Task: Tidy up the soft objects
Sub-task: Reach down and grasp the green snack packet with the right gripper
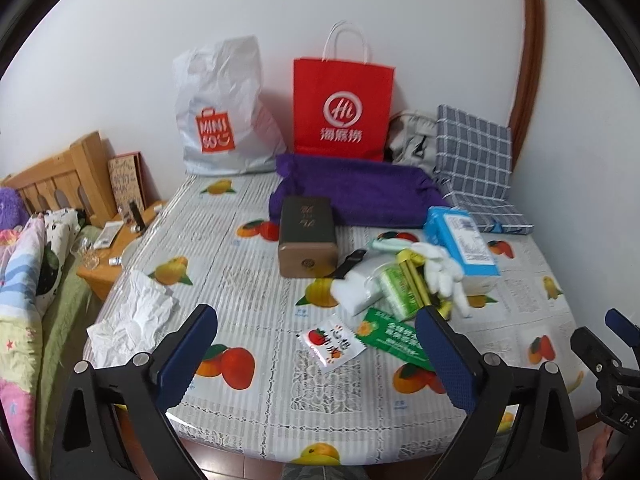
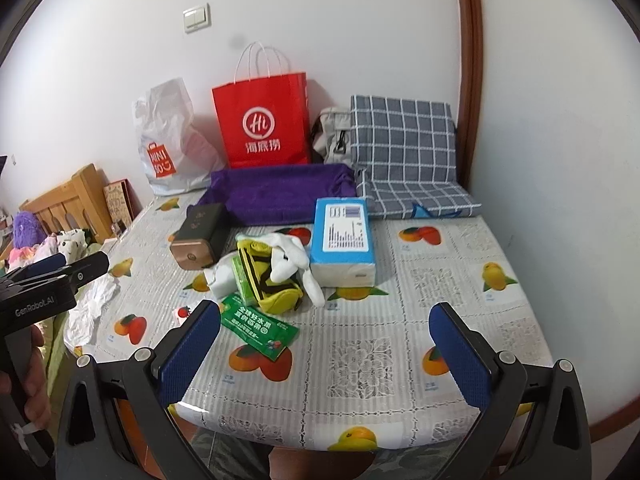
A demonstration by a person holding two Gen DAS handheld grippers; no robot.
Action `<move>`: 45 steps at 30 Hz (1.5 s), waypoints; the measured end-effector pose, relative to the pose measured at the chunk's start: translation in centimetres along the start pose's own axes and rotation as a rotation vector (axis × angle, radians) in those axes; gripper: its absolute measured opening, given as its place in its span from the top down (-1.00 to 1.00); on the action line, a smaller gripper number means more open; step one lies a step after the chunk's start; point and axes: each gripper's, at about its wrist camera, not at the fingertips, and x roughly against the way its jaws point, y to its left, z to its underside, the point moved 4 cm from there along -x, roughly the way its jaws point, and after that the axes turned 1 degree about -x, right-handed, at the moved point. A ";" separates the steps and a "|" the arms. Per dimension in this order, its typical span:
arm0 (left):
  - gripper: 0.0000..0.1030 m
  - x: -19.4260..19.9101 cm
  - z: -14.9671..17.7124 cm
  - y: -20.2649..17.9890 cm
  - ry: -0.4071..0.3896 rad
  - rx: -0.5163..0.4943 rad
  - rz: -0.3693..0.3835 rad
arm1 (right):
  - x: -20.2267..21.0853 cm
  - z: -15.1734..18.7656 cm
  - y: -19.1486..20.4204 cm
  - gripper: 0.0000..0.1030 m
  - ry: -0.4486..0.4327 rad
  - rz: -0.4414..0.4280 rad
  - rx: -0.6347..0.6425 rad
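Left wrist view, claw: my left gripper (image 1: 316, 344) is spread wide and grasps nothing; it hangs above the table's near edge
Left wrist view, soft things: a white glove (image 1: 440, 276) lies on a yellow pouch (image 1: 416, 276) in a jumbled pile right of the table's (image 1: 248, 240) middle; a blue tissue pack (image 1: 460, 240) lies just behind the pile; crumpled white paper (image 1: 132, 316) sits at the left edge
Right wrist view, claw: my right gripper (image 2: 324, 344) is likewise released and empty, over the near edge
Right wrist view, back edge: a purple towel (image 2: 280, 192) lies spread, beside a folded checked cushion (image 2: 404, 152) in the far right corner
Progress: I judge sorting barely begun; the pile is unsorted; everything soft remains to be gathered
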 end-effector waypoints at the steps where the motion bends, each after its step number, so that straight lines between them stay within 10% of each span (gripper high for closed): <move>1: -0.95 -0.8 0.2 0.1 0.014 0.003 -0.007 | -0.6 0.2 0.0 -0.99 0.006 -0.003 0.004; 34: -0.92 -14.0 4.2 4.6 0.200 0.081 0.076 | -19.6 7.1 7.7 -0.99 0.274 -0.177 0.344; 37: -0.92 -14.1 4.2 4.7 0.202 0.082 0.081 | -20.0 7.6 7.9 -0.89 0.266 -0.186 0.351; 42: -0.92 -14.2 4.3 5.4 0.204 0.101 0.075 | -19.0 7.6 7.7 -0.04 0.240 -0.200 0.338; 45: -0.92 -13.9 4.4 5.8 0.199 0.113 0.081 | -18.3 8.0 7.6 -0.01 0.260 -0.196 0.353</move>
